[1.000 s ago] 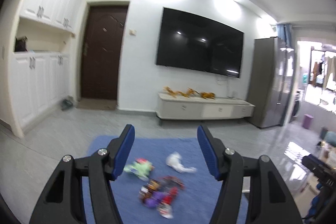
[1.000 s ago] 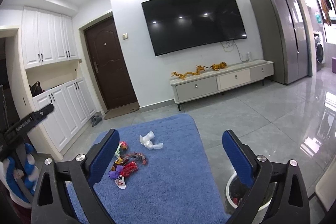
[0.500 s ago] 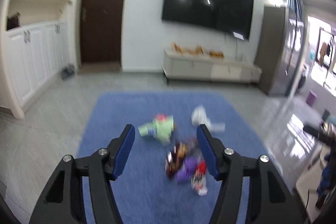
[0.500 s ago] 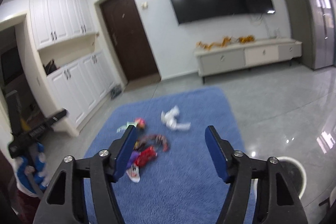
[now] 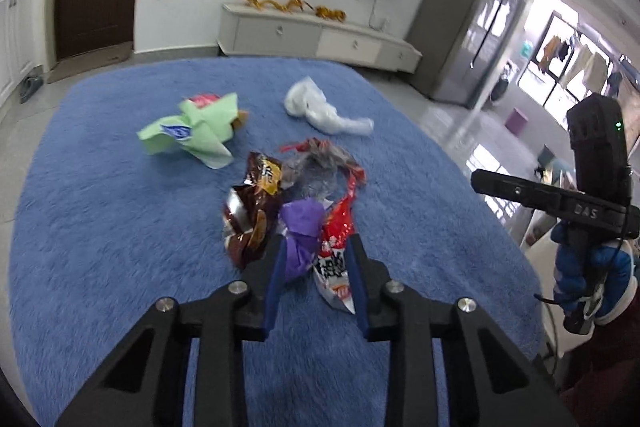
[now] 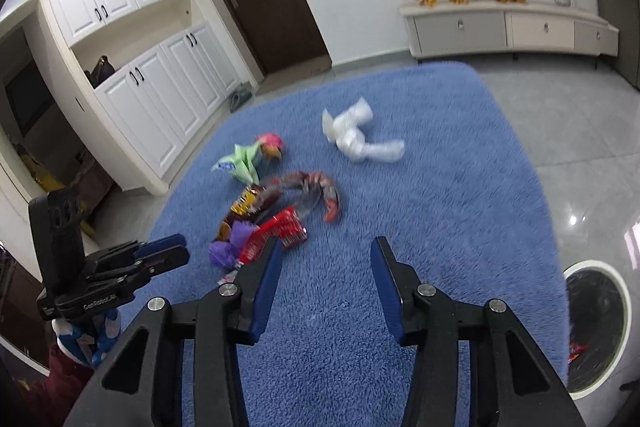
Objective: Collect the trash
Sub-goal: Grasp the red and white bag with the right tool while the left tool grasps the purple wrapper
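The trash lies in a loose cluster near the middle of a blue rug (image 5: 100, 227), with bare pile all round it out to the rug's edges and grey tile beyond. The left gripper (image 5: 316, 247) has its jaws drawn narrow, with a purple wrapper (image 5: 300, 231) and a red wrapper (image 5: 336, 239) standing between the pads; whether the pads actually press on them I cannot tell. Just left of these sits a brown wrapper (image 5: 252, 211), behind them a crumpled clear-and-red wrapper (image 5: 320, 167), farther back a green wrapper (image 5: 192, 131) and a white bag (image 5: 320, 111), each apart from the others. The right gripper (image 6: 324, 259) has just been closing and stands half open over bare rug, nothing between its pads, the cluster at its left finger. A white bin (image 6: 596, 323) sits on the tile off the rug's right edge. The print on the wrappers is too blurred to read. The right gripper's body reads "DAS" in the left view.
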{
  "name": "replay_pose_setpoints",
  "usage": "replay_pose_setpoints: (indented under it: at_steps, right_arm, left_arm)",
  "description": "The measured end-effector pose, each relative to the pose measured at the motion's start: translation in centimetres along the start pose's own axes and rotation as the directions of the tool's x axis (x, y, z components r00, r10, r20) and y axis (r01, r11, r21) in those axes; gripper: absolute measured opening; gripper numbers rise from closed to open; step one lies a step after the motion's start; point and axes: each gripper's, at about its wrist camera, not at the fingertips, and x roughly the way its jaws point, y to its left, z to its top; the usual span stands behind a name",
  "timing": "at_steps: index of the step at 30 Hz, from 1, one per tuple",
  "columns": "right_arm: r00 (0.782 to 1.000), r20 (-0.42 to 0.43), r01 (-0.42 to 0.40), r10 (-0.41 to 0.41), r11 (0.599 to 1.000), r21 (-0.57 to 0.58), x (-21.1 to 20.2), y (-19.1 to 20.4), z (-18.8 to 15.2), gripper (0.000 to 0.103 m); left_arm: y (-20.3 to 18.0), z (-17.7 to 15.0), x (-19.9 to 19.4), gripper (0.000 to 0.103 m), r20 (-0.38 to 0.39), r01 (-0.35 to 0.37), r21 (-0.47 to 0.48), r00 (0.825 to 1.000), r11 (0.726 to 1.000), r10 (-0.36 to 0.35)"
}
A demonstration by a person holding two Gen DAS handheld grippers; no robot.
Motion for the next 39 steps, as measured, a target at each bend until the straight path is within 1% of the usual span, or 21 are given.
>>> replay_pose_setpoints:
  at_steps: [3, 6, 9, 12, 17, 23, 27, 33, 36, 37, 38, 39]
  right_arm:
    - [1.000, -0.025, -0.002, 0.002, 1.000, 0.012, 1.2, -0.5, -0.1, 0.046]
    - [0.999, -0.047, -0.004, 0.004, 1.000, 0.017, 1.9, -0.8, -0.1, 0.046]
    - [0.998, -0.064, -0.014, 0.015, 1.000, 0.015, 2.7, -0.7, -0.1, 0.046]
    - [0.995, -0.089, -0.040, 0.040, 0.999, 0.007, 3.9, -0.2, 0.0, 0.046]
    - [0.987, -0.137, -0.090, 0.088, 0.996, -0.010, 6.1, 1.1, -0.1, 0.046]
    - [0.974, -0.185, -0.147, 0.134, 0.988, -0.054, 8.2, 3.4, 0.1, 0.046]
    - [0.961, -0.223, -0.182, 0.163, 0.981, -0.066, 9.7, 4.9, -0.2, 0.046]
    - [0.945, -0.284, -0.185, 0.162, 0.981, -0.054, 12.1, 6.3, -0.7, 0.047]
    - [0.948, -0.277, -0.178, 0.156, 0.982, -0.055, 12.8, 6.8, -0.4, 0.047]
    - [0.950, -0.272, -0.175, 0.154, 0.983, -0.054, 12.9, 6.8, -0.3, 0.044]
    - [0.952, -0.265, -0.171, 0.151, 0.984, -0.053, 13.1, 7.0, -0.2, 0.033]
    - [0.953, -0.262, -0.170, 0.152, 0.984, -0.046, 13.2, 7.0, -0.2, 0.033]
  left_arm:
    - [0.1, 0.6, 2.4, 0.028, -0.045, 0.002, 0.021, 0.999, 1.000, -0.001]
    - [0.6, 0.7, 4.3, 0.029, -0.079, -0.029, 0.027, 0.996, 0.999, 0.031]
    - [1.5, 0.7, 5.3, 0.029, -0.082, 0.019, -0.005, 0.996, 1.000, -0.020]
    - [2.1, 0.6, 5.4, 0.029, -0.061, 0.048, -0.043, 0.997, 0.998, -0.050]
    - [2.7, 0.3, 4.3, 0.028, -0.019, 0.037, -0.070, 0.999, 0.997, -0.038]
    - [3.4, -0.9, 2.2, 0.028, 0.015, 0.061, -0.120, 0.998, 0.991, -0.060]
    - [4.2, -1.7, 0.7, 0.028, 0.047, 0.068, -0.163, 0.997, 0.984, -0.061]
    - [5.1, -2.7, -1.8, 0.028, 0.092, 0.056, -0.209, 0.995, 0.976, -0.037]
    - [5.2, -3.1, -2.9, 0.028, 0.104, 0.044, -0.216, 0.994, 0.975, -0.021]
    - [5.1, -3.2, -3.3, 0.028, 0.109, 0.039, -0.217, 0.994, 0.975, -0.015]
    - [5.0, -3.3, -3.6, 0.028, 0.113, 0.036, -0.217, 0.994, 0.975, -0.012]
    - [4.8, -3.3, -3.9, 0.028, 0.119, 0.035, -0.216, 0.993, 0.976, -0.010]
